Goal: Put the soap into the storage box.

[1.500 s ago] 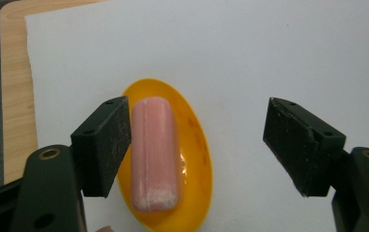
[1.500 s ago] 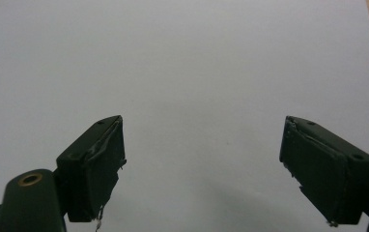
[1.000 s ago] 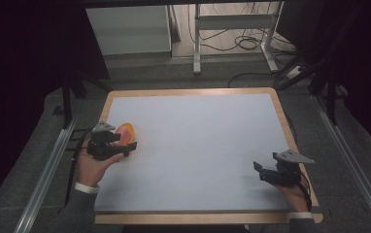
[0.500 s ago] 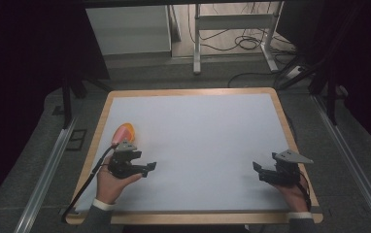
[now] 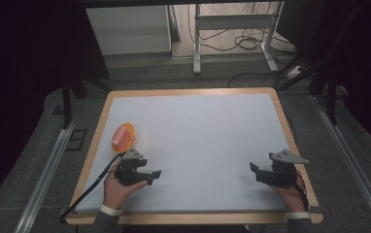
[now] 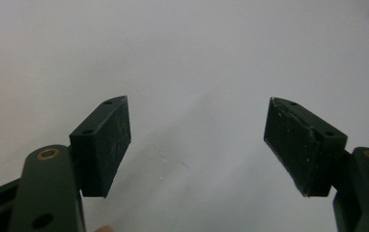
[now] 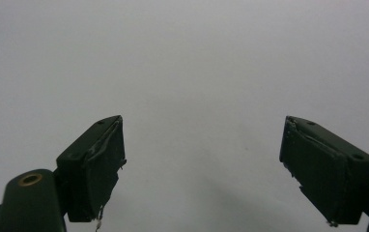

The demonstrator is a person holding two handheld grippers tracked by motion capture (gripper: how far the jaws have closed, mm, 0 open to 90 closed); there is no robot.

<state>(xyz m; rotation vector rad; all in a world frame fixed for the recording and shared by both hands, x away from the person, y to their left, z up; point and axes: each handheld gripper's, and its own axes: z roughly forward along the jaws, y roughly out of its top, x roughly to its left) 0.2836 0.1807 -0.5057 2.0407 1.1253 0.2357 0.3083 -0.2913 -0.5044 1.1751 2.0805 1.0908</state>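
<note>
My left gripper [image 5: 150, 175] sits low over the near left part of the table, its two black jaws spread wide apart with nothing between them. In the left gripper view [image 6: 197, 145] the jaws rise from the bottom corners, and between them lies only the pale table surface. My left hand [image 5: 118, 187] wraps the gripper's body from below, and a black cable [image 5: 89, 191] trails from it back toward the table's near left corner. Just beyond this gripper, a little farther from me and near the left edge, an orange egg-shaped object [image 5: 123, 137] lies on the surface, apart from the jaws and not touched by them. My right gripper [image 5: 254, 170] rests near the right edge of the table, jaws pointing left toward the middle, also spread wide and empty. In the right gripper view [image 7: 202, 164] its worn black pads frame bare surface. My right hand [image 5: 288, 191] holds it from behind, and a grey three-cornered plate [image 5: 288, 157] sits on top of it. The two grippers are well apart, with the open middle of the white table [image 5: 198, 131] between them. A light wooden rim [image 5: 188, 91] borders the table. Beyond the far edge, on the dark floor, stand white metal legs [image 5: 196, 39] with loose cables [image 5: 244, 43] around them.
</note>
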